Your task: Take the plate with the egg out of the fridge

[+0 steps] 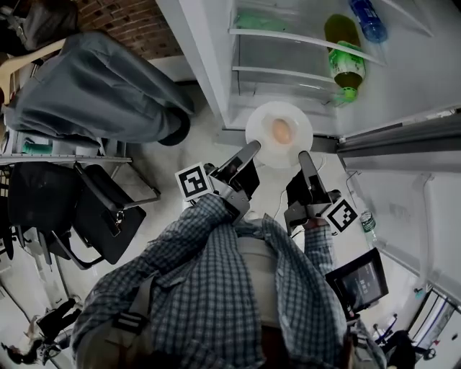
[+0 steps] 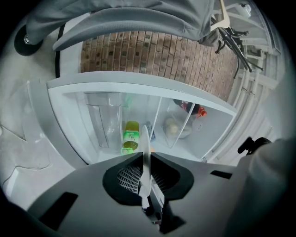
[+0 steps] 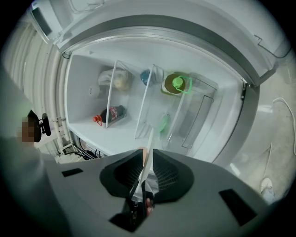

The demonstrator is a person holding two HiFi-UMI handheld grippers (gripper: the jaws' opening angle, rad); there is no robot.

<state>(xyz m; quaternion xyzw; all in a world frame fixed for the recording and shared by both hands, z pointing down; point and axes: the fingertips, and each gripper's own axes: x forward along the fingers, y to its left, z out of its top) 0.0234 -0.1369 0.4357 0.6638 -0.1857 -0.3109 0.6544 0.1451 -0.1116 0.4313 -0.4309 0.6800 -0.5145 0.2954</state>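
Note:
A round white plate (image 1: 262,121) carrying a brown egg (image 1: 282,131) hangs in front of the open fridge (image 1: 216,79), outside its shelves. My left gripper (image 1: 251,148) is shut on the plate's left rim, my right gripper (image 1: 303,156) on its right rim. In the left gripper view the plate (image 2: 146,139) shows edge-on, clamped in the left gripper (image 2: 146,156). In the right gripper view the plate (image 3: 149,147) is likewise pinched in the right gripper (image 3: 147,153). The egg is hidden in both gripper views.
Inside the fridge lie a green-capped bottle (image 1: 346,56), a blue bottle (image 1: 369,20), a cola bottle (image 3: 110,114) and a bagged item (image 3: 115,79). The fridge door (image 1: 403,137) stands open at right. A grey-covered object (image 1: 101,94), a black bag (image 1: 108,216) and a tablet (image 1: 360,281) surround me.

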